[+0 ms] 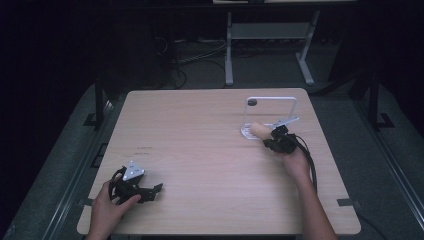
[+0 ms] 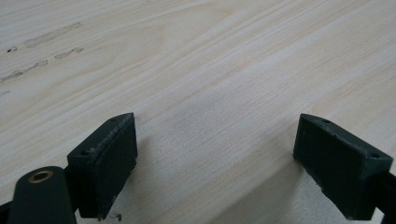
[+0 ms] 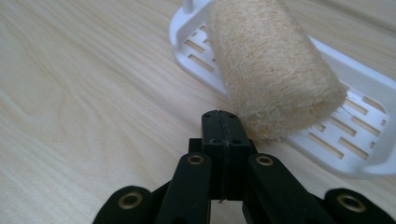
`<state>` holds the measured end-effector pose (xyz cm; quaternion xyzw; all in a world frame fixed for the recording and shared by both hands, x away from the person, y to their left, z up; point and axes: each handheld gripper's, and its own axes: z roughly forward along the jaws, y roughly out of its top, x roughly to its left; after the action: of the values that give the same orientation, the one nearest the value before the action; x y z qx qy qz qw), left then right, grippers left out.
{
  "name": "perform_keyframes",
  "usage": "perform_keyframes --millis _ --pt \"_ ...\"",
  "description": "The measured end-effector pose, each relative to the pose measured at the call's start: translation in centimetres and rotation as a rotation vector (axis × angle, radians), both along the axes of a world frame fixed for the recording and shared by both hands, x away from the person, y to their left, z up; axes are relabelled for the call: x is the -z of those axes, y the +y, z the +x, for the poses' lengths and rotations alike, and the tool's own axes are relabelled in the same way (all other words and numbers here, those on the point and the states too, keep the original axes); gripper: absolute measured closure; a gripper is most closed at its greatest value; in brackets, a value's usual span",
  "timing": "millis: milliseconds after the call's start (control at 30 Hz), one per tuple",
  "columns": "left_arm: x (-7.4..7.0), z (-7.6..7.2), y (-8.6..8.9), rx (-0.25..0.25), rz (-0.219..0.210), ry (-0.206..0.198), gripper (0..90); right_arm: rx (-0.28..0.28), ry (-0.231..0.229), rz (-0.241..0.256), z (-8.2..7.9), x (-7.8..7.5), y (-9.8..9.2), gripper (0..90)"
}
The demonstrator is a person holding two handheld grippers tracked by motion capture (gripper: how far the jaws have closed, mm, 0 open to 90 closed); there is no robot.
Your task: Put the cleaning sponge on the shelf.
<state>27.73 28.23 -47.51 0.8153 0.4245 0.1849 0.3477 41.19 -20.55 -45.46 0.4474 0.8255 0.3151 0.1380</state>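
Loofah roll [image 3: 271,70] lies over the white rack [image 3: 369,88] at 2 o'clock on the tabletop [image 1: 200,135], long axis running 10-to-4. Right hand-held gripper [image 3: 223,122]: jaws pressed together, pinching its near edge. Left hand-held gripper [image 2: 215,158]: wide, empty.

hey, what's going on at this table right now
A person works with a gripper in each hand. The right gripper, fingers closed together, is at the near end of a loofah roll lying over a white slotted rack. The left gripper rests open over bare table, holding nothing.
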Motion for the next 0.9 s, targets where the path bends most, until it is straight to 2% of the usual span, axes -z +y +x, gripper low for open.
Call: perform_keyframes --millis 700,900 --pt "0.0 0.0 0.0 0.001 0.001 0.001 13.0 0.108 -0.013 -0.035 1.5 0.4 -2.3 89.8" --pt "0.0 0.0 0.0 0.001 0.001 0.001 13.0 0.094 -0.018 0.0 1.2 0.2 -2.6 89.8"
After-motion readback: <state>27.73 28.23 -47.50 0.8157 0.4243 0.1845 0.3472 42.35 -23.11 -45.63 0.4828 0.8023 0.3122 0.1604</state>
